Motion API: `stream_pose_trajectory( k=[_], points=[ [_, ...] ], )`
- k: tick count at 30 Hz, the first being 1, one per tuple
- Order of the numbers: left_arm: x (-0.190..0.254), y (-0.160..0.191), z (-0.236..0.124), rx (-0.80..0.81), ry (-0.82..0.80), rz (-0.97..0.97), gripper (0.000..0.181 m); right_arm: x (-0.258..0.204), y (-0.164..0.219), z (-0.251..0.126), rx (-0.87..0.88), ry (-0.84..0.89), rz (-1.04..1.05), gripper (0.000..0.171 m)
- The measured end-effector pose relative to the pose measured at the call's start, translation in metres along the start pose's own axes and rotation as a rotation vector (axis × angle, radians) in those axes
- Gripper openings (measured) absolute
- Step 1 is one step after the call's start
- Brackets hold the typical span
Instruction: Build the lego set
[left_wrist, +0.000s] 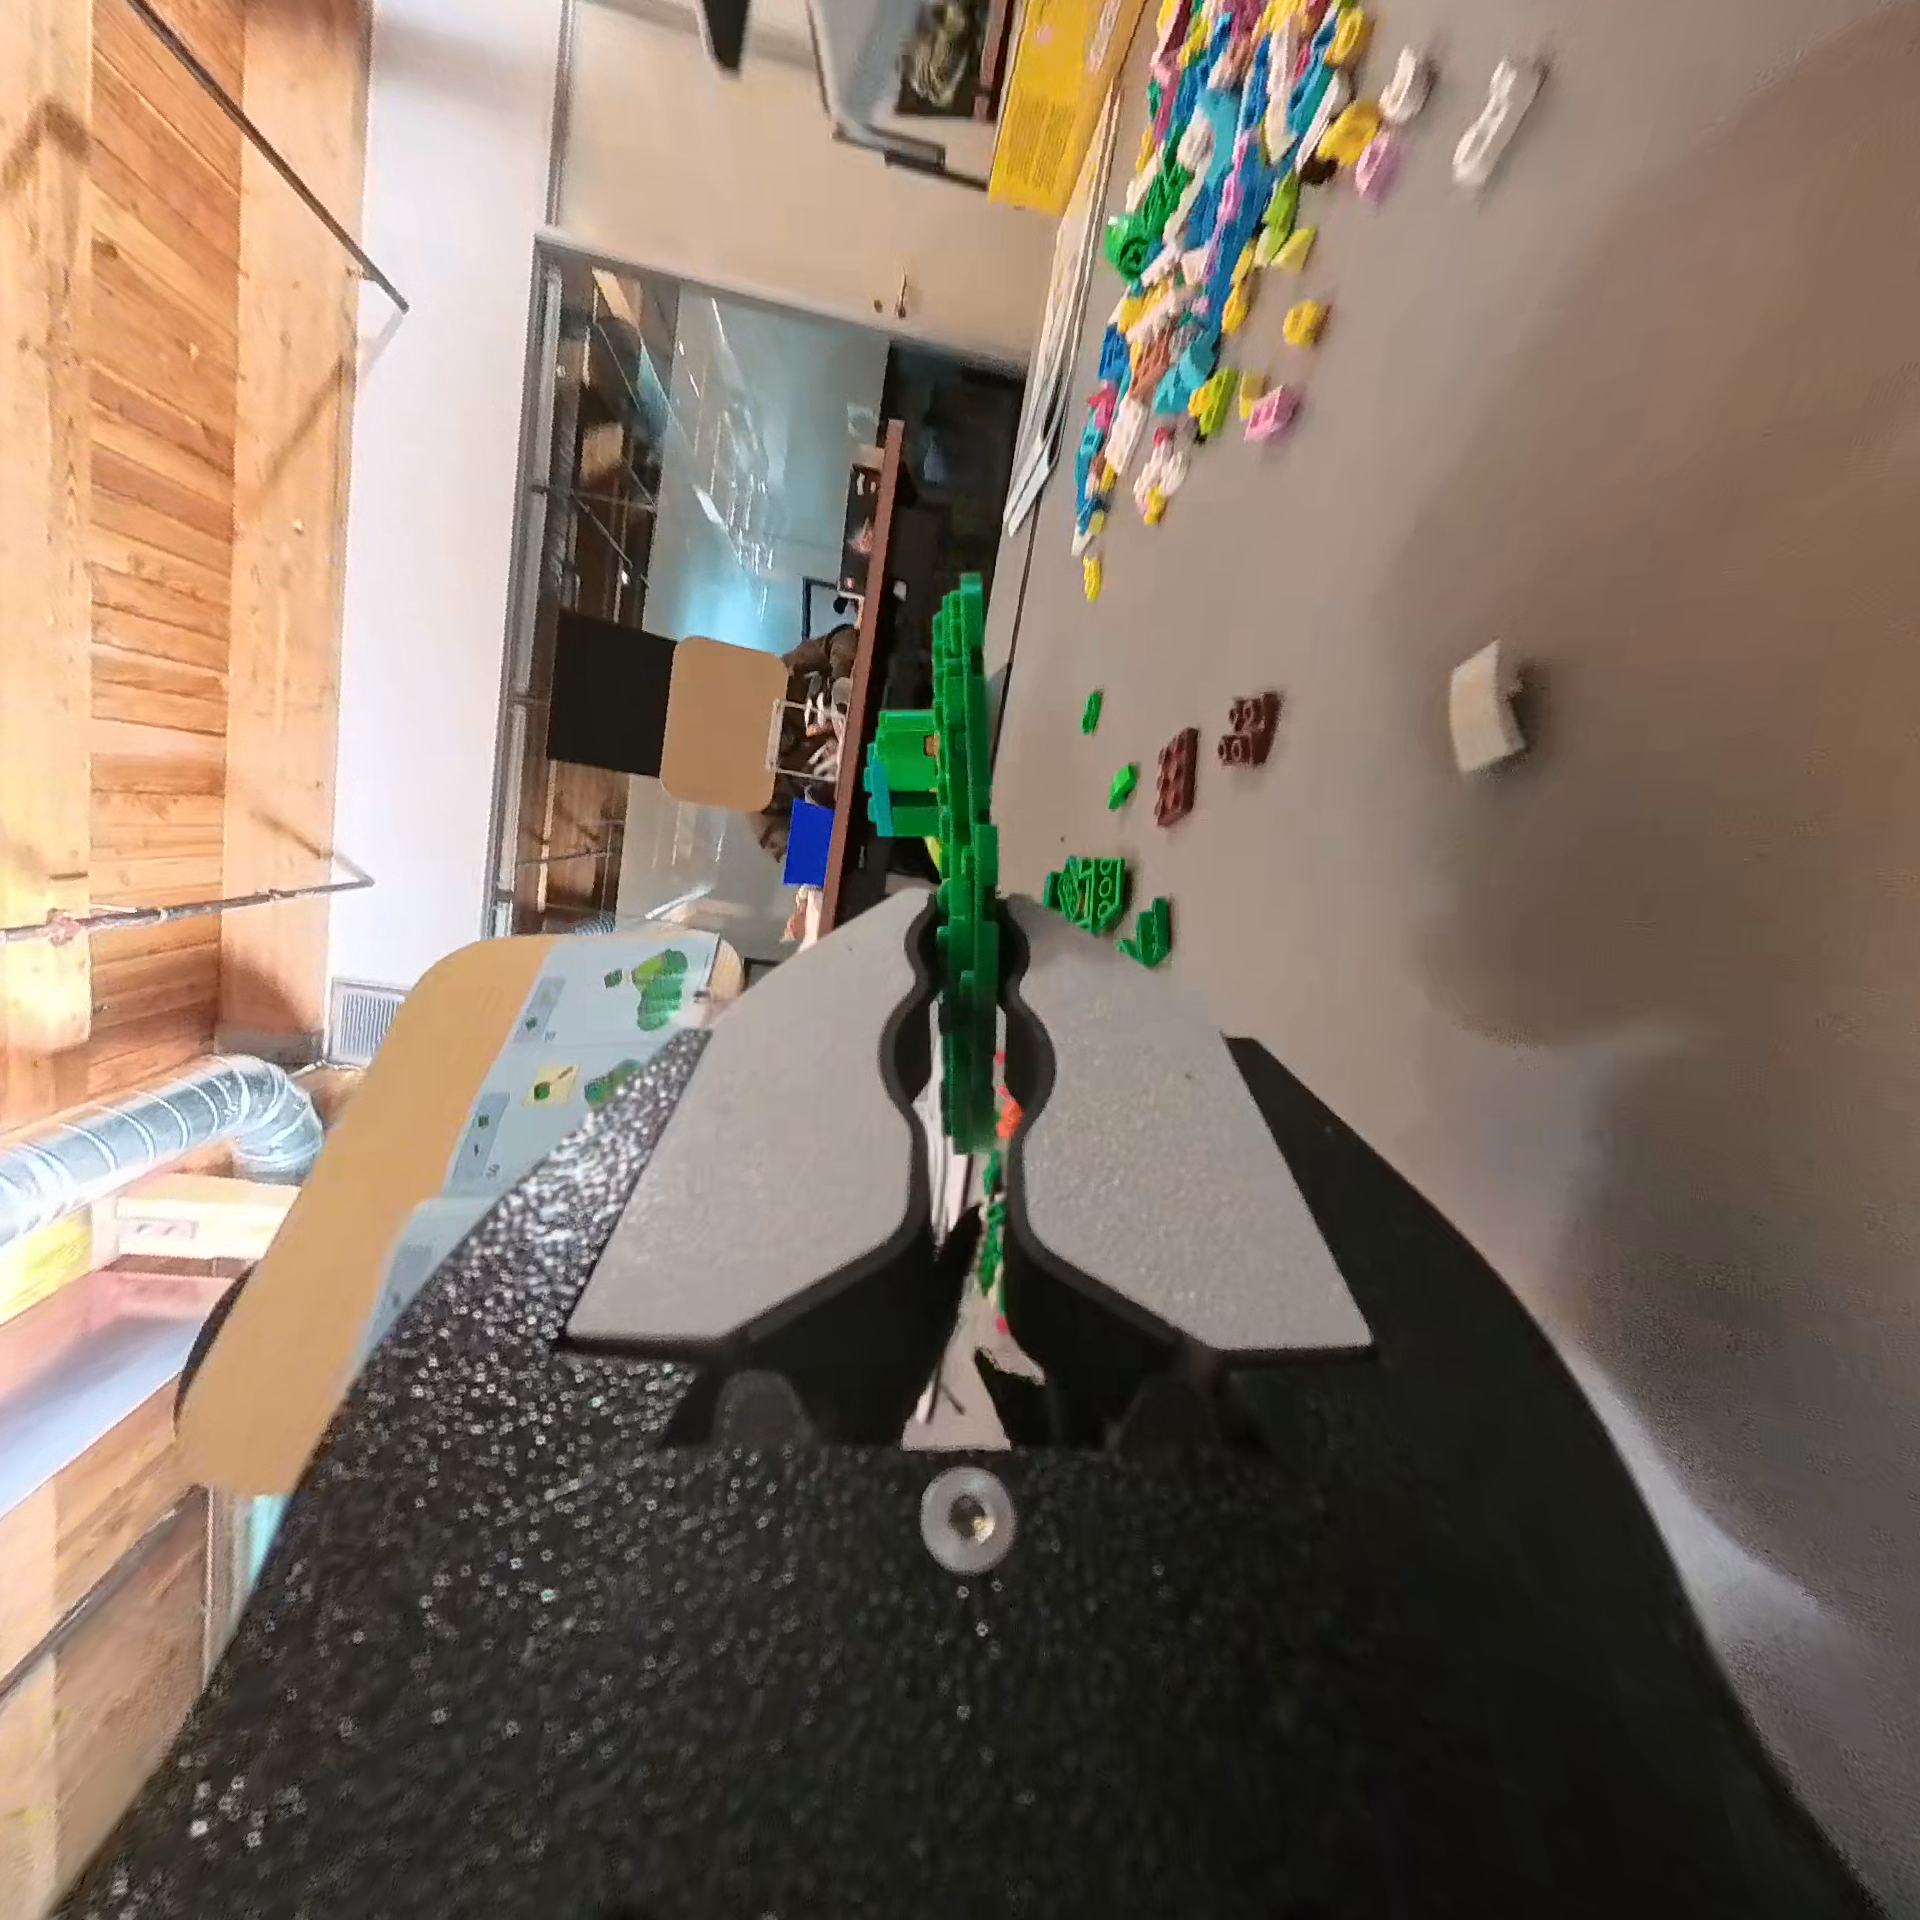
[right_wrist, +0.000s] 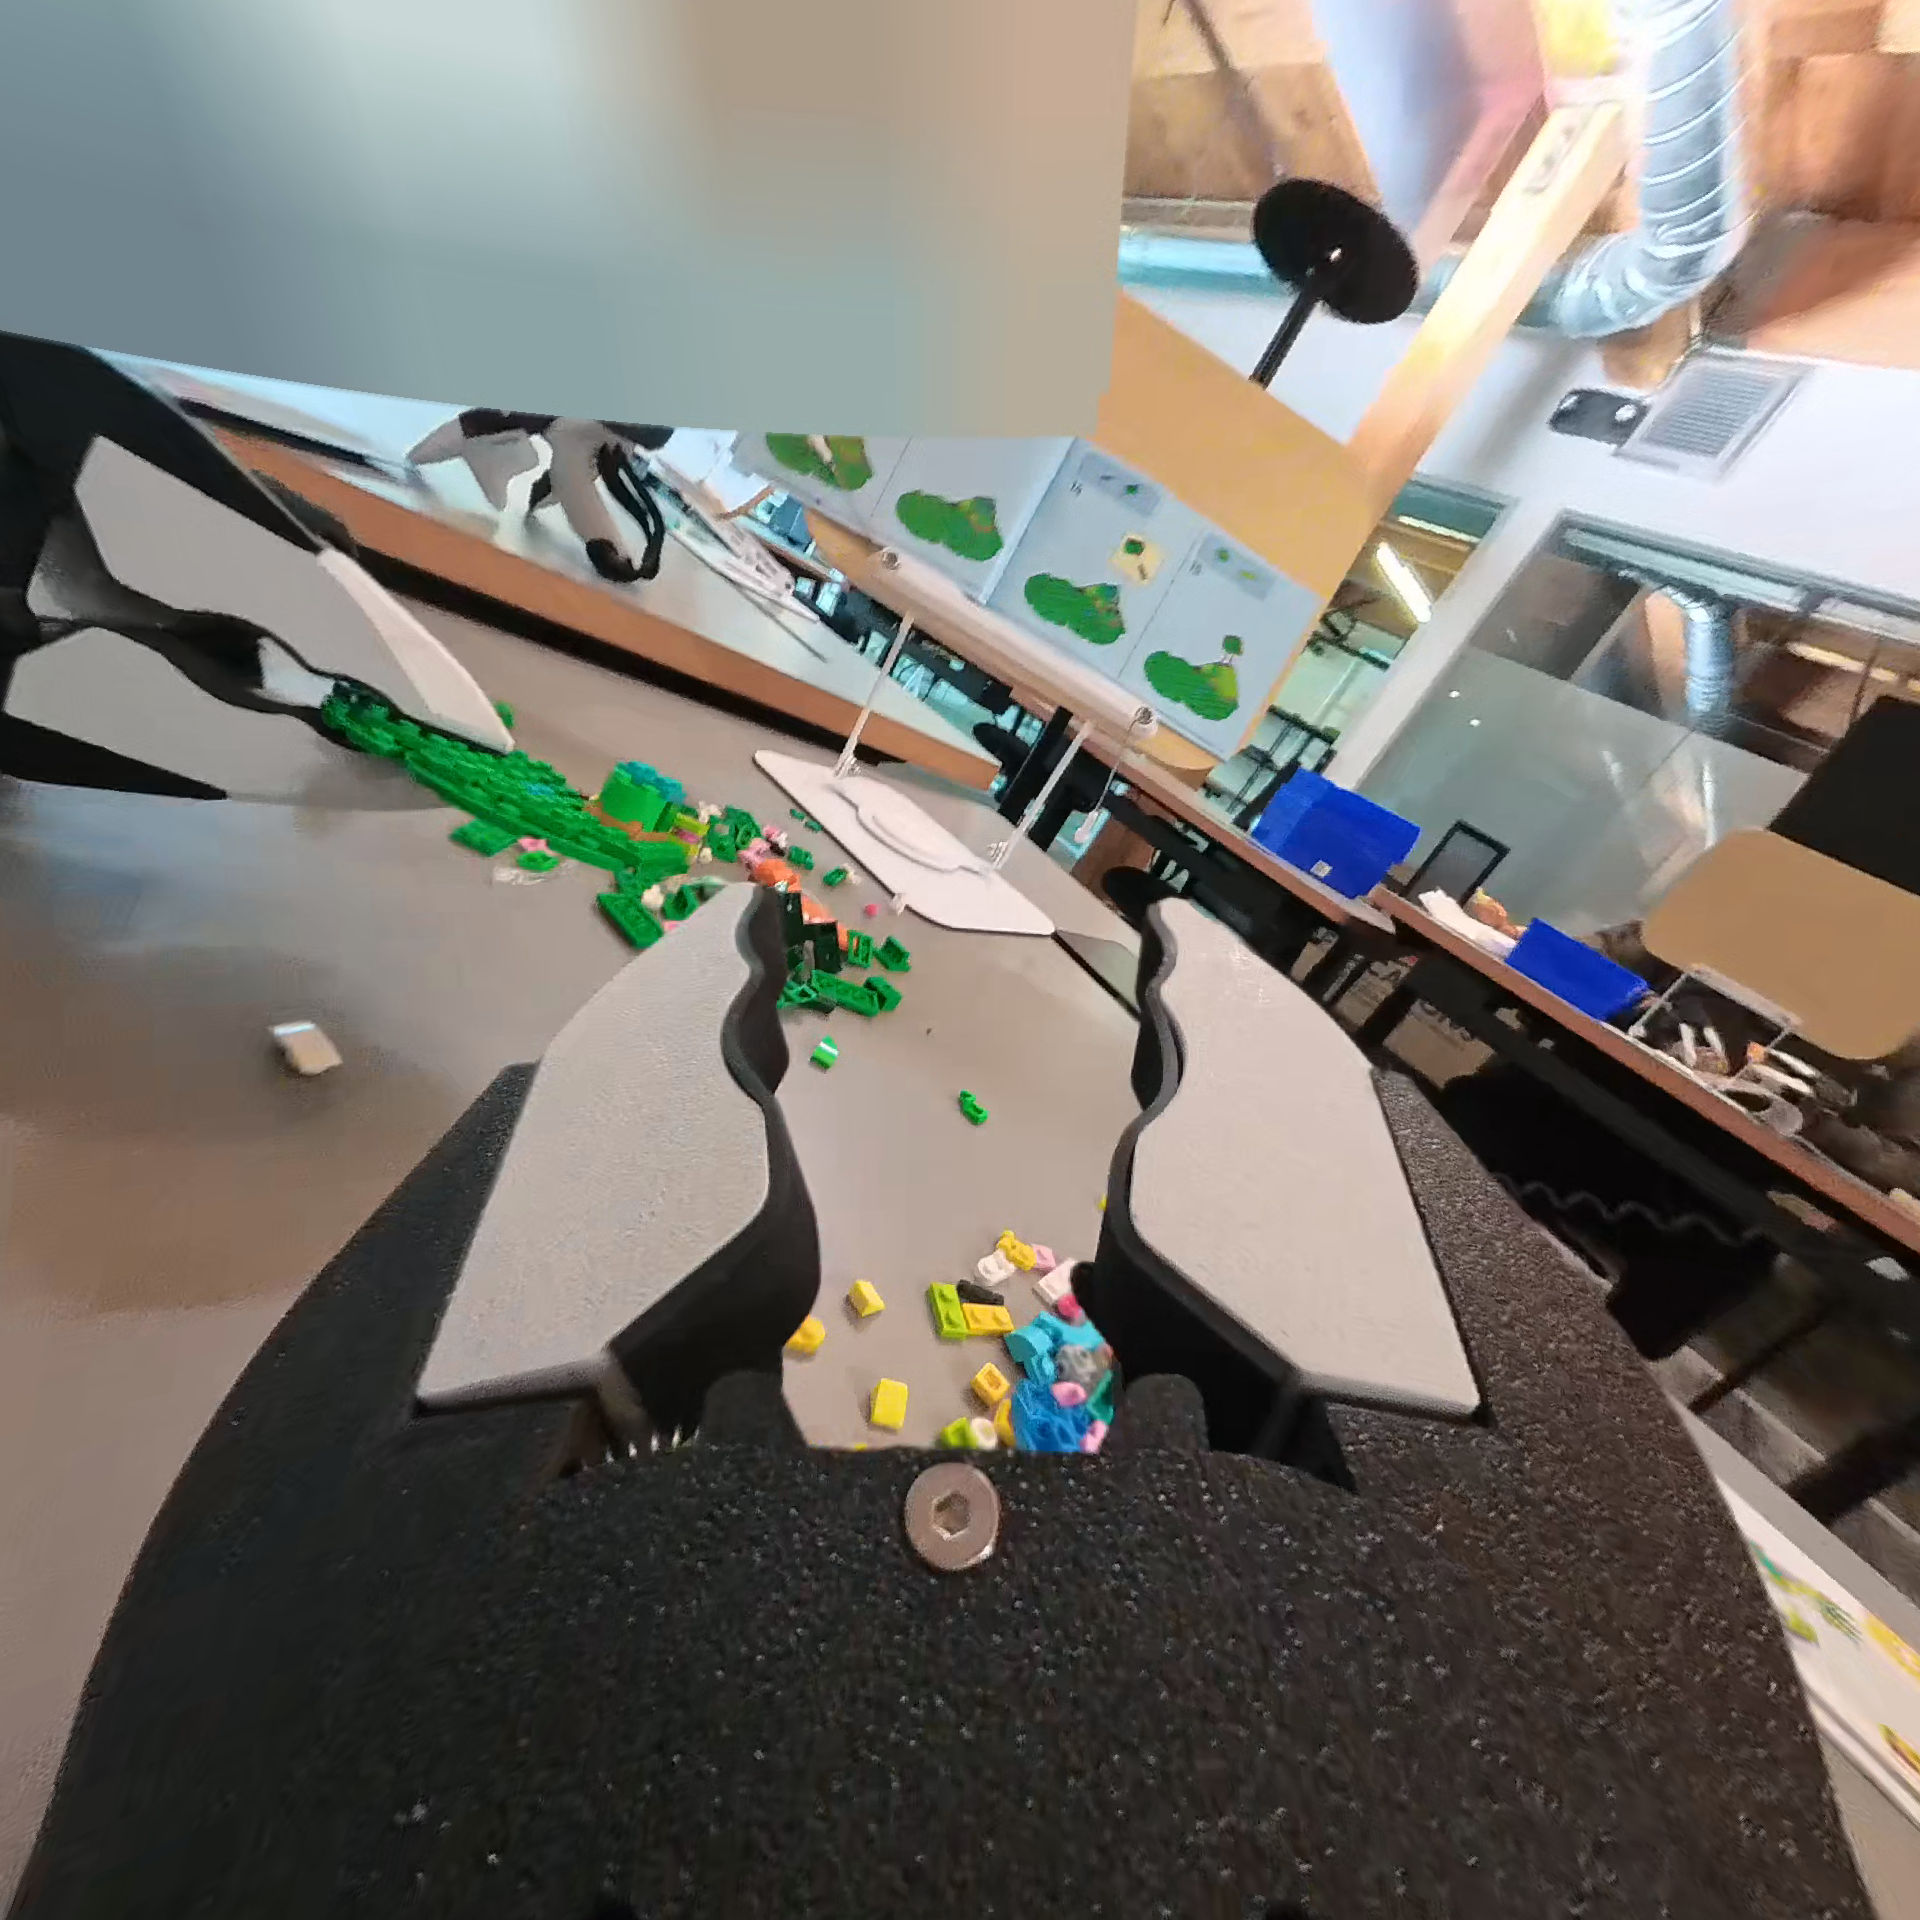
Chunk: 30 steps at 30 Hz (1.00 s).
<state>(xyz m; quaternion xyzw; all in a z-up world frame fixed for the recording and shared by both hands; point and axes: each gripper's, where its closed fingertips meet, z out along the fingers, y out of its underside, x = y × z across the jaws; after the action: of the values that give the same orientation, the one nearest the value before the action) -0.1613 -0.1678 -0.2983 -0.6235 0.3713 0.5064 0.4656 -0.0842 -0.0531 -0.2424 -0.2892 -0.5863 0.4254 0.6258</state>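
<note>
Lego base plate (left_wrist: 966, 790): bright + dark green, small teal/green block on it. Loose bricks (left_wrist: 1216, 249): yellow, pink, cyan, white, lime. Two brown pcs (left_wrist: 1210, 758). Table (left_wrist: 1558, 1039): plain grey. Gripper fingers (right_wrist: 644, 1143): grey faces, black speckled body. Bins (right_wrist: 1335, 831): blue.

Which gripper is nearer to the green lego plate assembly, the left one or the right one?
Left. The left gripper is shut on the green lego plate assembly, gripping its edge. The right gripper is open and apart from it, above the grey table, holding nothing.
</note>
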Motion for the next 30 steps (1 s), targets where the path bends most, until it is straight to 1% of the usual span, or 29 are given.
stream_pose_trajectory(
  k=[4,10,13,18,23,26,30],
  points=[
    [0.001,0.006,0.002,-0.024,0.012,-0.023,0.008,0.004,0.000,-0.005,0.050,0.030,0.016,0.058],
    [0.009,0.005,0.006,-0.044,0.036,0.020,0.008,0.011,0.005,-0.008,0.067,0.028,0.116,0.055],
    [0.011,0.006,0.006,-0.050,0.061,-0.042,0.008,0.014,0.005,-0.010,0.073,0.043,0.136,0.053],
    [0.008,0.008,0.005,-0.046,0.070,-0.114,0.008,0.015,0.009,-0.008,0.046,0.059,0.119,0.051],
    [0.002,0.007,0.004,-0.031,0.028,-0.128,0.008,0.015,0.011,-0.007,0.034,0.061,0.107,0.046],
    [0.003,0.003,0.003,-0.005,0.043,-0.143,0.008,0.015,0.012,-0.007,0.028,0.060,0.104,0.043],
    [0.008,0.005,0.005,-0.018,0.069,-0.123,0.008,0.014,0.014,-0.006,0.019,0.056,0.091,0.040]
  ],
)
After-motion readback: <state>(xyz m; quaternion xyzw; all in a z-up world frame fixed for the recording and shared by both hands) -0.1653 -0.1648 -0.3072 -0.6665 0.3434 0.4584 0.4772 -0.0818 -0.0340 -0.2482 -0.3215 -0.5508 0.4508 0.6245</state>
